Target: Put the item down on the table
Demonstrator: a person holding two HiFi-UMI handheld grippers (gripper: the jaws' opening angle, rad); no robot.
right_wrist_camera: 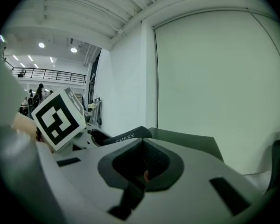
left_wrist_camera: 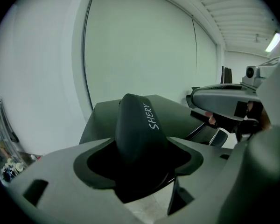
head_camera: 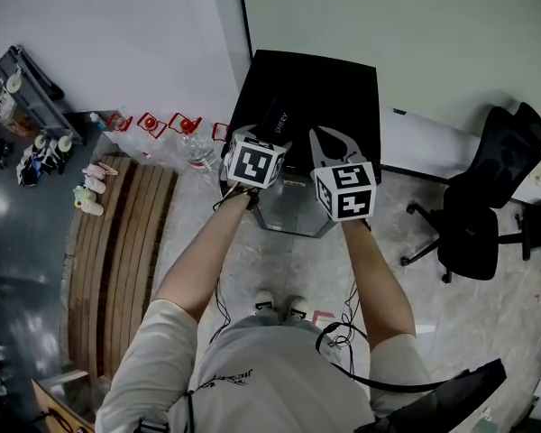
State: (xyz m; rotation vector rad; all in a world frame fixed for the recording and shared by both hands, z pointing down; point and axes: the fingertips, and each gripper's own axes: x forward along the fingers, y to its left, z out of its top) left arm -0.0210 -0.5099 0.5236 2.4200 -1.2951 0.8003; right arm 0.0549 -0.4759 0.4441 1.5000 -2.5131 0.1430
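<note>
The table (head_camera: 343, 88) stands right against the wall (head_camera: 388, 16). A case (head_camera: 278, 115) is over the table's near left side, between the jaws of the left gripper (head_camera: 272, 138). The right gripper (head_camera: 329, 144) is just right of it, over the table's near edge. A chair (head_camera: 473, 215) sits well right of the table. A wooden bench (head_camera: 117, 251) lies left of the table, with bottles (head_camera: 197, 152) between them. The person's shoes (head_camera: 279, 305) are in front of the table.
</note>
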